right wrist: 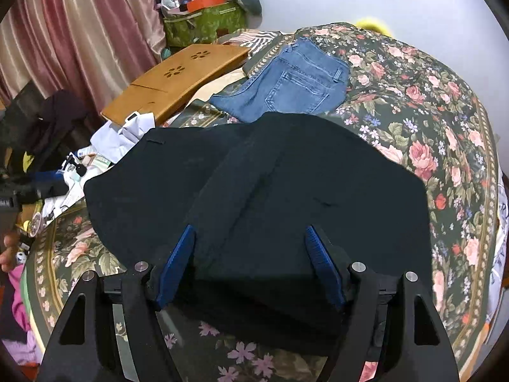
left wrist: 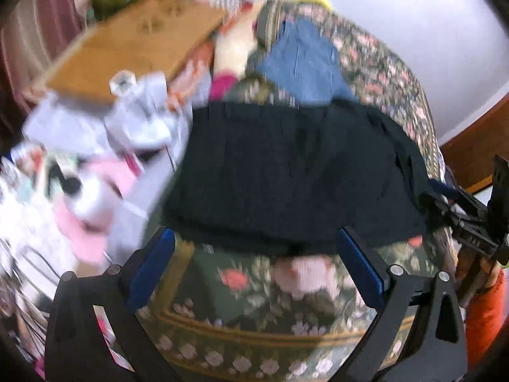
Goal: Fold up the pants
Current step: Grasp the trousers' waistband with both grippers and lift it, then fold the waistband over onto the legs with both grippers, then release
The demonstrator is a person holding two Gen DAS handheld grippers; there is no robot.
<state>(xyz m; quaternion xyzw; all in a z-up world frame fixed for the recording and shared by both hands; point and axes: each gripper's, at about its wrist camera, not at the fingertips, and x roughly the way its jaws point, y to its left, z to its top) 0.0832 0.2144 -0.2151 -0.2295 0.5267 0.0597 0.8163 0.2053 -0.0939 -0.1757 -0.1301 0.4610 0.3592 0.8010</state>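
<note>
Dark navy pants [right wrist: 286, 184] lie folded on a floral bedspread [right wrist: 429, 121]; they also show in the left wrist view [left wrist: 286, 172], which is motion-blurred. My left gripper [left wrist: 254, 245] is open and empty, just short of the pants' near edge. My right gripper [right wrist: 249, 242] is open, its blue pads [right wrist: 176, 264] standing over the near part of the pants, holding nothing. The right gripper's body [left wrist: 477, 219] shows at the right edge of the left wrist view.
Folded blue jeans [right wrist: 292, 86] lie beyond the dark pants. A wooden lap tray [right wrist: 178, 76] and a clutter of white cloth and papers [right wrist: 121, 133] sit to the left. A curtain [right wrist: 70, 31] hangs at the far left.
</note>
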